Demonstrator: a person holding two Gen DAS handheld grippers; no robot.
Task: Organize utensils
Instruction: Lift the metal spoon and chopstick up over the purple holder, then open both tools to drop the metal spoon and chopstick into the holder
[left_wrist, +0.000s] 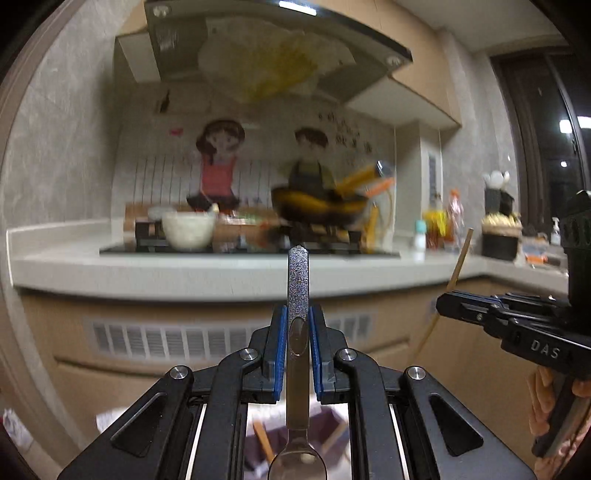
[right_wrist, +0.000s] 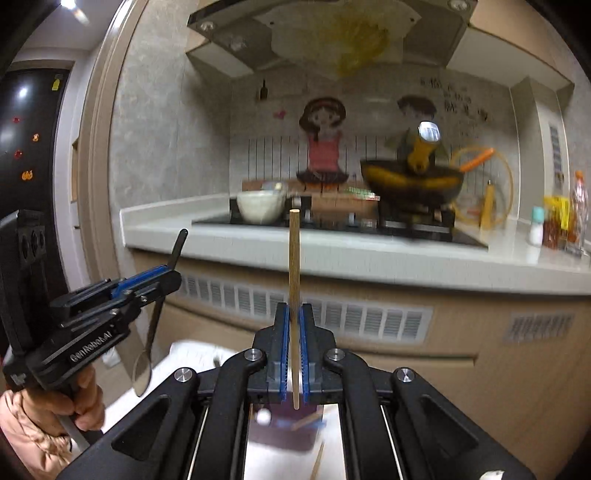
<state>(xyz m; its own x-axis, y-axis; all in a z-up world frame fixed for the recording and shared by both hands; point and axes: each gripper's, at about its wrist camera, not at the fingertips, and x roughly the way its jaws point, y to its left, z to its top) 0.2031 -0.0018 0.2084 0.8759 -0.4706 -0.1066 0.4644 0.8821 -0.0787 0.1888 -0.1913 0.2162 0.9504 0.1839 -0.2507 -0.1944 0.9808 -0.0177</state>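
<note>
The left tool (left_wrist: 298, 349) is nearly closed, its blue pads clamped on the handle of one metal spoon (left_wrist: 297, 295). The spoon stands upright between the pads: the textured handle end rises above the tool and the bowl hangs below it, close to the camera. The right wrist view shows the same tool from the side, with the handle tip sticking up past it and the bowl dangling beneath.

The right tool (right_wrist: 294, 347) is closed almost fully on one thin wooden chopstick (right_wrist: 294, 295). The stick stands upright in the grip, its longer part reaching above the pads and a short end showing below them. In the left wrist view this tool sits off to the right of the left one, the chopstick slanting through it.

Each tool is held by one hand (right_wrist: 83, 402); the sleeve at the left hand is pinkish.

Beyond both tools runs a pale tabletop (left_wrist: 221, 273) carrying a black hob. On the hob there is one white bowl (left_wrist: 188, 230) and one dark pan (left_wrist: 317, 206) with yellow contents. To the right of the pan stands a cluster of bottles (left_wrist: 439, 221); their number is too blurred to count. Below the tools, further wooden sticks lie blurred.
</note>
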